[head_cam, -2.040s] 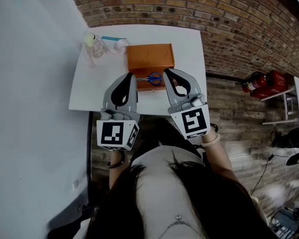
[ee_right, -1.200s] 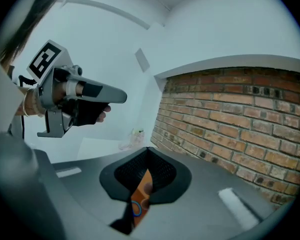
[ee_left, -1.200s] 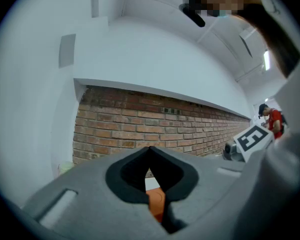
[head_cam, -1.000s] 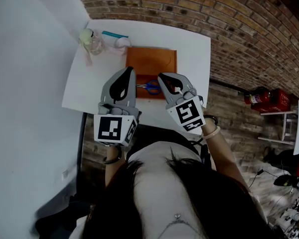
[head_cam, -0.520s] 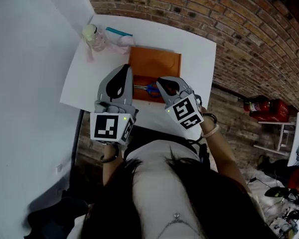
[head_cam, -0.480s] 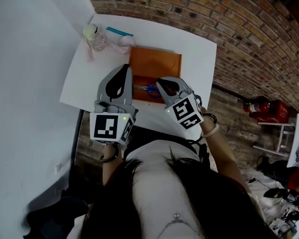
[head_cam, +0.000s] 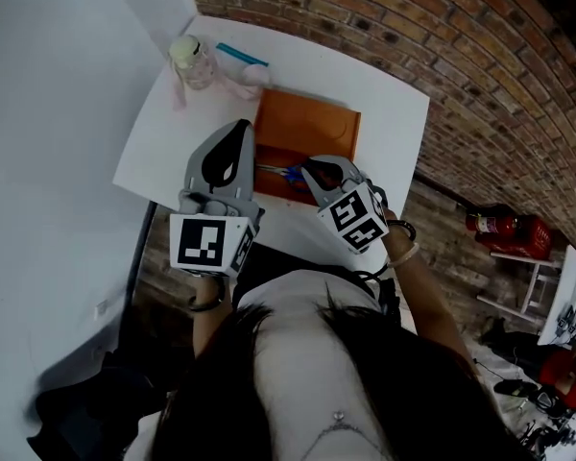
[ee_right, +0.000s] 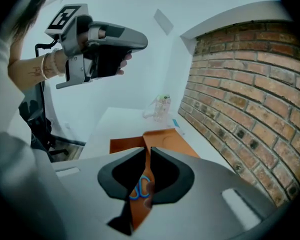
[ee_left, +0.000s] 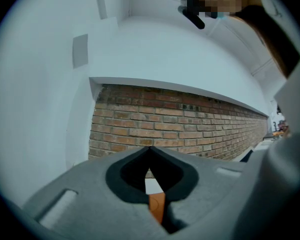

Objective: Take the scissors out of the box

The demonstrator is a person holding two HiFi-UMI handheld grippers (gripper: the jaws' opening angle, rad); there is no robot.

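An orange box lies open on the white table. Blue-handled scissors rest in its near end. My right gripper tilts down over that end. Its jaws have just been opening and stand a narrow slit apart, with nothing between them. The scissors' handles show through the slit, lower down. My left gripper hovers level at the box's left edge, higher up. Its jaw tips meet and hold nothing.
A clear bottle with a pale cap and a teal stick sit at the table's far left corner. A brick wall runs behind and to the right of the table. A red extinguisher lies on the floor.
My right gripper has sunk toward the box's near end and tipped downward, and its jaws have parted a little. The left gripper has shifted only slightly beside the box.
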